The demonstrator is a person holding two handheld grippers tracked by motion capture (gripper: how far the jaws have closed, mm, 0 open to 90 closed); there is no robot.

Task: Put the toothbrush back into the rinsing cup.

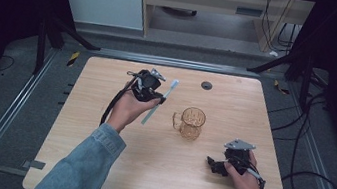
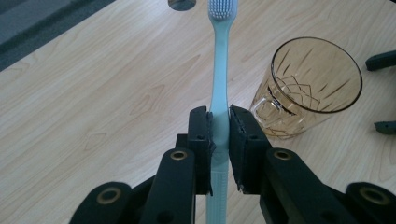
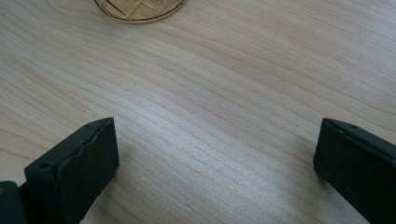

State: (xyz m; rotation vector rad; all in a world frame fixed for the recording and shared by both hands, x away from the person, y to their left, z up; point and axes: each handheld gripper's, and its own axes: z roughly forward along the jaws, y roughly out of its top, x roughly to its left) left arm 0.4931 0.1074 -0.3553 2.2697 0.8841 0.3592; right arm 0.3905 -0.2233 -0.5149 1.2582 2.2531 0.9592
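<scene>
The right tongs (image 3: 217, 168) stand wide apart, two black jaws rising from the bottom corners with bare table between them. The pale wooden table (image 3: 224, 93) runs beneath. At the top edge sits the base of an amber cut-glass mug (image 3: 137, 8).

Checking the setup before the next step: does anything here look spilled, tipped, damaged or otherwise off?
Nothing stands out. The amber glass mug stands upright and empty on the wooden table, and the left gripper holds the light blue toothbrush squarely by its handle, bristles away from the hand.

Left gripper (image 1: 156, 94) raised, jaws clamped tight; right gripper (image 1: 214, 165) low — jaws spread wide.
</scene>
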